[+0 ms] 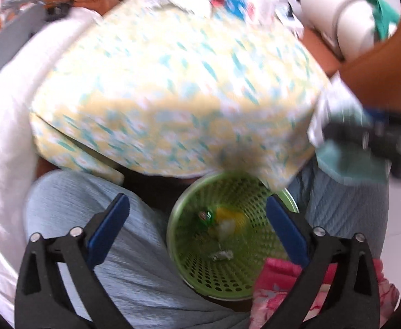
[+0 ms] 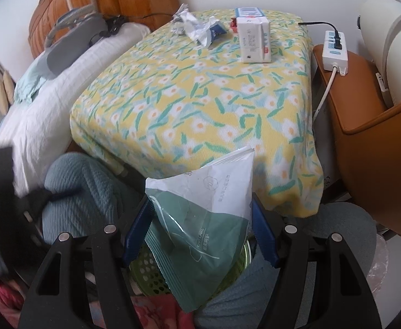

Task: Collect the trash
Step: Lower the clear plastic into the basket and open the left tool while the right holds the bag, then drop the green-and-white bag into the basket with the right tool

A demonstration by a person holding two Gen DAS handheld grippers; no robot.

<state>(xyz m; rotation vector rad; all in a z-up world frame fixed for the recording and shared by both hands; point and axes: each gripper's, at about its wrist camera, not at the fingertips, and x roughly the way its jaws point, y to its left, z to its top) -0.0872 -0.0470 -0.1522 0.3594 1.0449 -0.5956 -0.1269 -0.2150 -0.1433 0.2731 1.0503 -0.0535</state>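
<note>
A green perforated trash basket (image 1: 227,235) stands between the person's knees, with a few scraps in its bottom; its rim shows in the right wrist view (image 2: 145,271). My left gripper (image 1: 197,219) is open and empty above the basket. My right gripper (image 2: 200,219) is shut on a green-and-white plastic wipes packet (image 2: 200,219), held just above the basket; it appears blurred at the right of the left wrist view (image 1: 348,161). More trash lies at the table's far edge: crumpled wrappers (image 2: 195,27) and a white carton (image 2: 254,39).
The table has a yellow floral cloth (image 2: 200,96). A brown leather stool (image 2: 365,96) carrying a white power strip (image 2: 334,49) stands on the right. White bedding (image 2: 49,104) lies to the left. Knees in blue-grey trousers (image 1: 118,233) flank the basket.
</note>
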